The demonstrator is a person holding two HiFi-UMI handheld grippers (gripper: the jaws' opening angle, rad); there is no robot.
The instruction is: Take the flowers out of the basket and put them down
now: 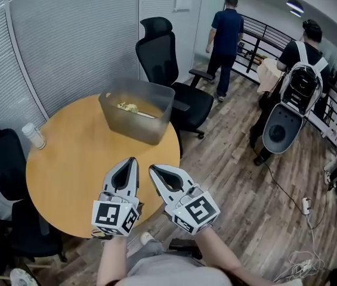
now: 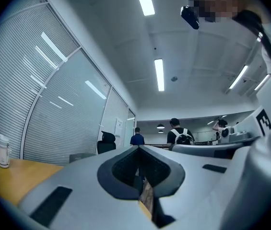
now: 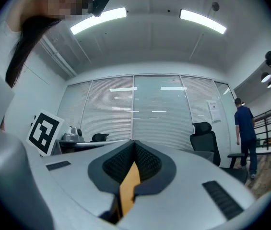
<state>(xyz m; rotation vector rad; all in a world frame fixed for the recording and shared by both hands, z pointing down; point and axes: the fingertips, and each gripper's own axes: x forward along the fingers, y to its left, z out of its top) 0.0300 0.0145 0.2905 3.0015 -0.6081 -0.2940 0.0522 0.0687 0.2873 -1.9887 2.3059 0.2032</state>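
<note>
We are judging this to be the reach toward the basket (image 1: 137,126), a translucent grey bin sitting on the far part of the round wooden table (image 1: 76,162). The flowers (image 1: 128,106) are lying inside it, a pale yellowish clump on its floor.

The left gripper (image 1: 132,162) and the right gripper (image 1: 154,170) are both hovering on the near side of the basket, well apart from it. Each has its jaws pressed together with nothing between them.

To do this well, we are thinking the jaws should be spread before either one crosses the basket's rim. Then we should come down from above rather than through the wall (it is tall). After that we should pinch the stems low and lift straight up before setting down beside the basket.

Counting:
- one basket
- one clump of flowers, with blooms too small to number
- two grippers
- one white bottle (image 1: 34,136) left of the basket
- two black office chairs, one (image 1: 163,51) behind the basket and one (image 1: 1,155) far to its left
</note>
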